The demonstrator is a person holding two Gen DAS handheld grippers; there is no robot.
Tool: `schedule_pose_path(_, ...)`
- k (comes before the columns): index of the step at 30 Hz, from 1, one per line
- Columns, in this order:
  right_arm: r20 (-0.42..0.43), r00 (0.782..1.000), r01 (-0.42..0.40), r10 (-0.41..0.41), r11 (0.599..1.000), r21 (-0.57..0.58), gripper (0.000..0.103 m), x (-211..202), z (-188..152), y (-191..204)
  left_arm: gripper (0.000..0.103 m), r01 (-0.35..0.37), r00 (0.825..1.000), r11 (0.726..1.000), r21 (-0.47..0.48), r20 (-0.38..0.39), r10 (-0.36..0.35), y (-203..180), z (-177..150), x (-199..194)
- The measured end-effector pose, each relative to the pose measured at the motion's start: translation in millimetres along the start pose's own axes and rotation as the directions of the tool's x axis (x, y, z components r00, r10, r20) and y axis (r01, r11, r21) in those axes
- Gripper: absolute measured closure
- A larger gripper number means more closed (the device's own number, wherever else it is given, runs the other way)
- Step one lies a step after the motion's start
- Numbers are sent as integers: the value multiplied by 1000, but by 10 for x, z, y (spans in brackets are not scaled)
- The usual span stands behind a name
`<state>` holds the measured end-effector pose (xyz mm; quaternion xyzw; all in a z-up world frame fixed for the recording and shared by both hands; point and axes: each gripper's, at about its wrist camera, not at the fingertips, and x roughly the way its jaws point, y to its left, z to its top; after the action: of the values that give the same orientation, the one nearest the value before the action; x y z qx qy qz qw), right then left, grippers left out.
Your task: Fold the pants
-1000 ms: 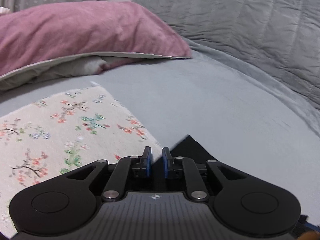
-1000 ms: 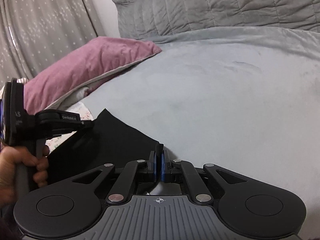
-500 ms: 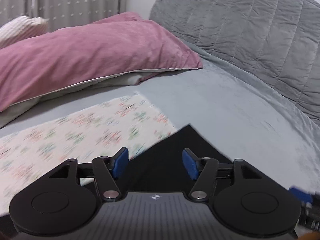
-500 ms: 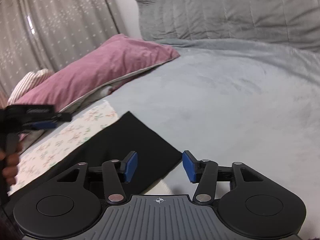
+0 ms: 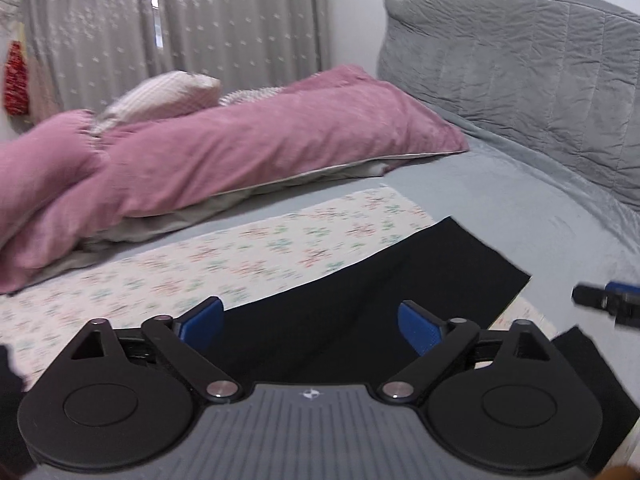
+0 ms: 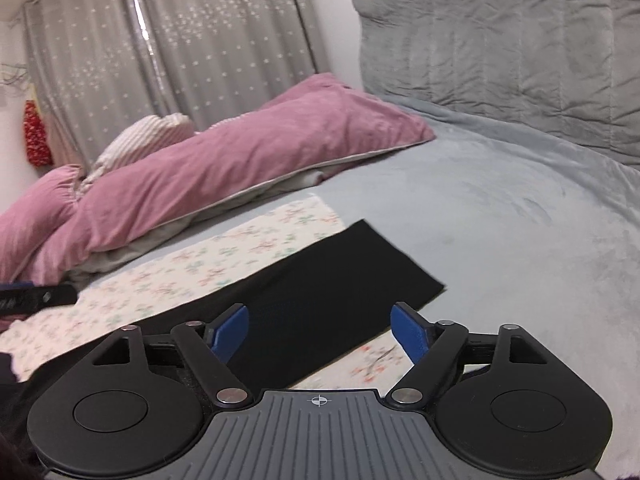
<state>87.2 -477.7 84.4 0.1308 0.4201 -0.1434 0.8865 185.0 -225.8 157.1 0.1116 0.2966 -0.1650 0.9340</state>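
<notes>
The black pants (image 5: pixel 400 280) are lying flat on a floral cloth (image 5: pixel 248 256), which is spread over the grey bed (image 5: pixel 520 200). In the left wrist view, the far end of the folded black band is reaching past the cloth's edge onto the bedcover. The near portion is passing beneath the claw bodies in both views.

The left claw (image 5: pixel 310 322) is hovering above the pants with its jaws opening. Its blue pads (image 5: pixel 202 322) are standing wide apart, and nothing is clamped between them; the fabric is visible only below the gap. The right claw (image 6: pixel 320 330) is likewise above the pants with its jaws opening. Its pads (image 6: pixel 408 330) are released and gripping nothing.

The tip of the right claw is appearing at the right edge of the left wrist view. The tip of the left claw is appearing at the left edge of the right wrist view.

A pink pillow (image 6: pixel 240 160) is lying along the far side of the cloth. A striped cushion (image 6: pixel 144 140) is resting behind the pillow. A grey quilted headboard (image 6: pixel 500 48) and grey patterned curtains (image 5: pixel 180 24) are forming the background.
</notes>
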Motion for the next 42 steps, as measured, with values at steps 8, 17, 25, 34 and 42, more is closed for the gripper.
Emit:
schedule_pose_path(8, 8, 999, -38, 38, 997, -72, 15, -458, -190, 442, 0, -68, 997, 993, -101, -40, 64, 313, -489, -619)
schedule_pose_path(17, 12, 995, -94, 99, 975, -200, 7, -723, -409, 973, 0, -186, 982, 964, -192, -63, 177, 600, -939, -991)
schedule_pose_path(25, -27, 988, -151, 151, 923, -353, 3, -606, -711, 1628, 0, -249, 968, 934, -258, -95, 232, 1026, -1236, -965)
schedule_pose_path(34, -122, 967, -253, 223, 804, -537, 3, -79, -1047, 2621, 0, -333, 942, 876, -350, -164, 293, 1723, -1577, -708)
schedule_pose_path(42, -205, 934, -353, 292, 668, -656, 3, 433, -1368, 3383, 0, -366, 928, 834, -413, -228, 295, 2188, -1894, -400)
